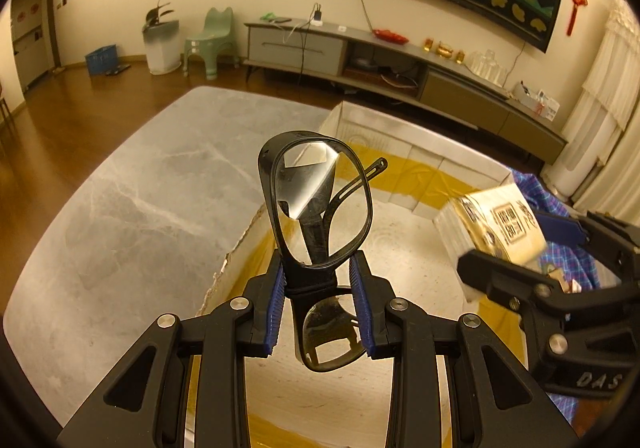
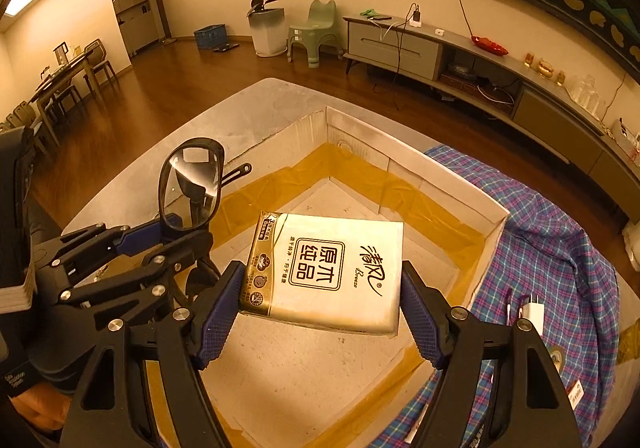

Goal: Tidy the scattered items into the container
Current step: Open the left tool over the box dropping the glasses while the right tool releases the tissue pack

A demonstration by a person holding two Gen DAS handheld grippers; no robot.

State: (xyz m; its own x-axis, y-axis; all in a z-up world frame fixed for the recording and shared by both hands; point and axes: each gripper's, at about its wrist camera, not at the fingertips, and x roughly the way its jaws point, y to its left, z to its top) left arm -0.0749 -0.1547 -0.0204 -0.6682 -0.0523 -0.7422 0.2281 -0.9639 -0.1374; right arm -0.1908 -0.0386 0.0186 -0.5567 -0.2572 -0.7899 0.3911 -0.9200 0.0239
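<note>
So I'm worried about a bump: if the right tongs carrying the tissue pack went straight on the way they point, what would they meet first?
Probably the box's far wall, past its bare floor. The left tongs with the glasses sit off to the side, though depth is unclear.

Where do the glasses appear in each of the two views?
Left wrist: the glasses stand at the centre, clamped at the bridge by the left gripper.
Right wrist: the glasses are at the left, one lens upright above the left gripper.
Shared landmark: the box beneath both grippers.
</note>
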